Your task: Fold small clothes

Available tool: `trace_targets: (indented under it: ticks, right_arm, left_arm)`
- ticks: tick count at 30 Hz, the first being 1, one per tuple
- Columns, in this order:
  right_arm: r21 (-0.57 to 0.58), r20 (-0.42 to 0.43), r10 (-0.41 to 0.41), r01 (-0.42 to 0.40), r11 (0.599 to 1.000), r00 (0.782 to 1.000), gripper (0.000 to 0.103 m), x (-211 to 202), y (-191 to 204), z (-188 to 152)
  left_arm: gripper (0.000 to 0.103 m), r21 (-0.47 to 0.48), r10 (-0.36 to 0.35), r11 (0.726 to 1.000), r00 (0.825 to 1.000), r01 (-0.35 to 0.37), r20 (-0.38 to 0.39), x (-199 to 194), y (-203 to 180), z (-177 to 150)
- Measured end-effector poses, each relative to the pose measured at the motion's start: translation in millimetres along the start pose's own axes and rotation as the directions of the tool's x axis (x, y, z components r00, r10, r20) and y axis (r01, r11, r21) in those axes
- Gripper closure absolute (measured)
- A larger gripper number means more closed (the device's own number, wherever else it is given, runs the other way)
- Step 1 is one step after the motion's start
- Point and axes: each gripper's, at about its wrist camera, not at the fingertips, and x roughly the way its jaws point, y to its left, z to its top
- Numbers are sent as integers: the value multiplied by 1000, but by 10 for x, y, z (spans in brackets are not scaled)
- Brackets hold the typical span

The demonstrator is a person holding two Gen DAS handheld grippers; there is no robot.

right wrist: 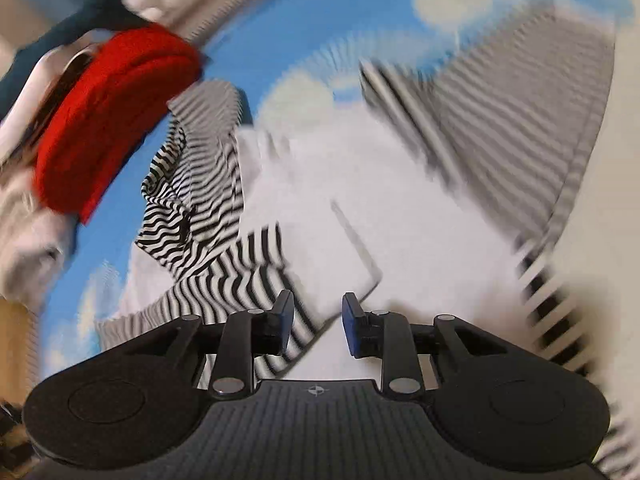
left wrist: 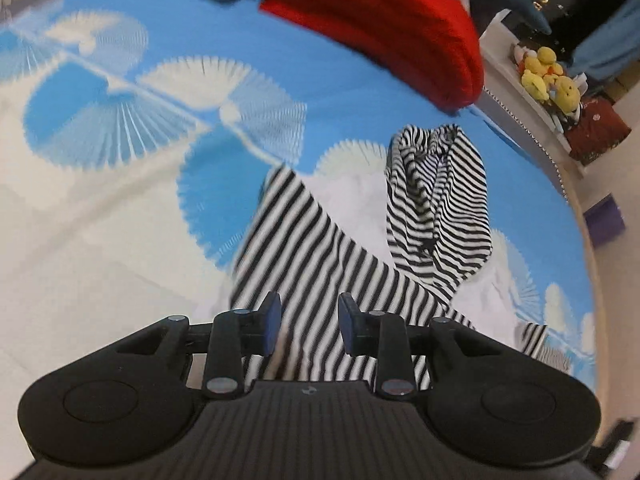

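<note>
The bed cover [left wrist: 120, 208], blue with white fan shapes, filled most of both views and carried everything. A red cushion [left wrist: 384, 28] lay along the upper right of the left wrist view; in the right wrist view it showed at the upper left, blurred. Off the bed's edge, at the far right of the left view, some yellow soft toys [left wrist: 548, 76] sat on a low shelf.

The striped garment [left wrist: 320, 264], black and white, was spread from the lower middle of the left view up toward the right, where one part of it was bunched into a twisted roll [left wrist: 436, 196]. It looked still unfolded, and white cloth [right wrist: 340, 200] lay under or beside it; I could not tell whether that was part of the same piece.

My left hand-held gripper [left wrist: 308, 326] had its jaws apart, with striped fabric showing in the gap but nothing pinched. My right hand-held gripper [right wrist: 318, 328] was likewise spread, holding nothing, over the edge where stripes met white cloth. That view was badly smeared.

I judged I was at the start of the fold, reaching in for a first hold. The next move would call for closing each gripper on an edge of the garment and pulling the bunched part flat before any fold.
</note>
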Motion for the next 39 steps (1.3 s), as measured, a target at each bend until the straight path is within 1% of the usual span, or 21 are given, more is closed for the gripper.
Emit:
trace_targets:
  ticks: [4, 7, 8, 9, 12, 15, 16, 18, 20, 22, 23, 26, 28, 29, 30, 31, 32, 33, 35, 36, 39]
  right_arm:
    - [113, -64, -15, 22, 993, 998, 74, 306, -104, 14]
    - [181, -79, -16, 30, 983, 997, 74, 461, -152, 12]
    - [185, -72, -19, 32, 982, 997, 82, 487, -150, 18]
    - [181, -57, -23, 33, 983, 998, 98, 498, -144, 31]
    - [142, 68, -30, 20, 990, 997, 101, 344, -75, 73]
    - [2, 233, 47, -49, 999, 971, 101, -4, 189, 83]
    - [-20, 260, 48, -45, 999, 965, 101, -90, 219, 80]
    - [12, 239, -40, 38, 999, 970, 101, -78, 126, 72]
    - [67, 141, -157, 149, 987, 977, 100, 87, -68, 72]
    - [142, 66, -273, 262, 955, 960, 96, 172, -270, 53]
    - [155, 82, -281, 266, 951, 956, 96, 140, -306, 48]
    - [86, 239, -200, 185, 979, 950, 95, -78, -165, 121]
    - [20, 283, -85, 83, 996, 955, 88, -124, -79, 167]
    - [6, 257, -40, 39, 999, 966, 80, -91, -74, 193]
    - [12, 194, 3, -6, 1000, 981, 73, -1, -97, 220]
    - [28, 115, 14, -17, 999, 993, 71, 119, -140, 233]
    - [38, 28, -8, 7, 999, 1000, 70, 253, -184, 233]
    - [29, -52, -69, 70, 997, 996, 79, 377, -230, 215]
    - [8, -32, -93, 93, 996, 995, 79, 330, -236, 220]
    - [-19, -17, -109, 109, 994, 994, 75, 275, -176, 243]
    - [-83, 67, -105, 110, 990, 992, 71, 94, -111, 328]
  left_arm:
    - [70, 38, 54, 998, 998, -53, -16, 154, 55, 56]
    - [70, 62, 92, 994, 994, -89, -51, 372, 96, 21]
    - [70, 72, 99, 993, 993, -94, -67, 470, 113, -9]
    - [70, 83, 107, 991, 991, -101, -79, 522, 128, -21]
    - [70, 113, 126, 987, 985, -113, -114, 674, 159, -82]
    - [70, 147, 118, 984, 985, -100, -126, 719, 128, -135]
    - [70, 163, 109, 983, 986, -87, -128, 727, 112, -157]
    - [70, 232, 112, 970, 983, -76, -147, 788, 66, -227]
    - [70, 309, 189, 943, 964, -125, -186, 927, 78, -330]
    - [70, 289, 209, 947, 954, -143, -212, 977, 166, -376]
    - [71, 282, 206, 948, 957, -144, -205, 941, 161, -368]
    - [71, 309, 160, 945, 978, -111, -136, 757, 23, -348]
    - [70, 318, 137, 945, 978, -81, -156, 778, -10, -393]
    - [70, 324, 155, 942, 971, -90, -181, 838, 8, -437]
    - [70, 330, 184, 938, 961, -108, -208, 911, 40, -484]
    - [70, 331, 204, 936, 953, -122, -224, 966, 60, -519]
    - [70, 329, 207, 936, 953, -127, -221, 968, 66, -526]
    - [70, 329, 211, 935, 953, -132, -217, 937, 41, -511]
    - [70, 329, 197, 935, 965, -132, -173, 810, -35, -461]
    - [70, 332, 181, 935, 973, -125, -146, 726, -88, -437]
    - [69, 361, 148, 926, 986, -110, -80, 515, -315, -404]
